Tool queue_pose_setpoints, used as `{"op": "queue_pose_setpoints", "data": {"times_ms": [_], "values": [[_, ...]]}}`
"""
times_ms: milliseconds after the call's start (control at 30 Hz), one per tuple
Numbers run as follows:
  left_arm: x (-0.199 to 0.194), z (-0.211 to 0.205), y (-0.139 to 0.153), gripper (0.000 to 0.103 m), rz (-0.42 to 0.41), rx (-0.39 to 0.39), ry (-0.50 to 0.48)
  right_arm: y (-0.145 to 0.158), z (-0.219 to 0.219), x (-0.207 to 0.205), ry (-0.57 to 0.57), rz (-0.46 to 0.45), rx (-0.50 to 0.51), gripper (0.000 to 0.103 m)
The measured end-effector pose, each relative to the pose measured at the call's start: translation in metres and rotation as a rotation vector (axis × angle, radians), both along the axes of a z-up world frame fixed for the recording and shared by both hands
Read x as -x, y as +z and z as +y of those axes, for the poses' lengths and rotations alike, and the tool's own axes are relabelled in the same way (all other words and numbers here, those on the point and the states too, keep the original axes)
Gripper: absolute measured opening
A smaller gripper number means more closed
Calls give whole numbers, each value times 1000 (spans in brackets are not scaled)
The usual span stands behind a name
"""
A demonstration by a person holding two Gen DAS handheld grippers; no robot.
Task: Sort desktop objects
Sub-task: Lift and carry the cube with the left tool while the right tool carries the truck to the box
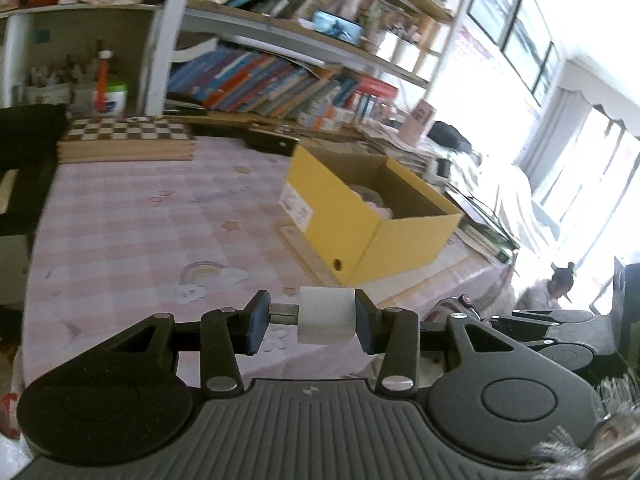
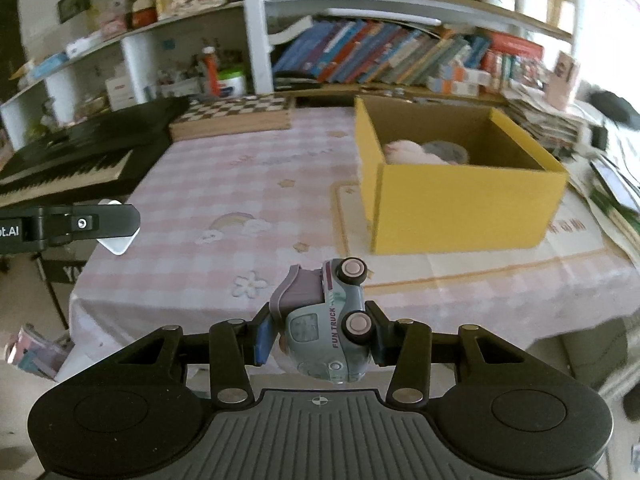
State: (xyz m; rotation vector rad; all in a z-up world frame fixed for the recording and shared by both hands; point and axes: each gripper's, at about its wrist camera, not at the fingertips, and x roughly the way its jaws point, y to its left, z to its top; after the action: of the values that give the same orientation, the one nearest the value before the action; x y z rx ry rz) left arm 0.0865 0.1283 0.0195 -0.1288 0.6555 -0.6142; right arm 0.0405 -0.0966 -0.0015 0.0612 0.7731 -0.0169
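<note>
My left gripper [image 1: 308, 322] is shut on a white block with a metal plug end [image 1: 326, 316], held above the near edge of the pink checked table [image 1: 140, 216]. My right gripper [image 2: 320, 334] is shut on a pale green toy truck [image 2: 328, 320] lying on its side, wheels to the right. An open yellow cardboard box [image 2: 460, 208] stands on the table ahead of it, with a pink soft thing and a grey round thing inside. The box also shows in the left wrist view [image 1: 360, 216]. The left gripper also shows at the left edge of the right wrist view [image 2: 116, 226].
A chessboard box [image 2: 236, 116] lies at the table's back. A black keyboard [image 2: 76, 152] stands to the left. Shelves of books [image 2: 400, 60] rise behind. Stacks of papers [image 2: 592, 160] lie right of the box. A beige mat [image 2: 440, 264] lies under the box.
</note>
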Motion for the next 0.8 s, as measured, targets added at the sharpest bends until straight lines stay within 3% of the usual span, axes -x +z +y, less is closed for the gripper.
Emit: {"op": "queue_pose_setpoints", "data": {"times_ms": [300, 800], "values": [[-6, -39, 2, 41, -8, -11, -93, -4, -35, 9, -99, 9, -24, 45], [-27, -113, 7, 41, -18, -31, -183, -7, -97, 1, -160, 19, -39, 45]]}}
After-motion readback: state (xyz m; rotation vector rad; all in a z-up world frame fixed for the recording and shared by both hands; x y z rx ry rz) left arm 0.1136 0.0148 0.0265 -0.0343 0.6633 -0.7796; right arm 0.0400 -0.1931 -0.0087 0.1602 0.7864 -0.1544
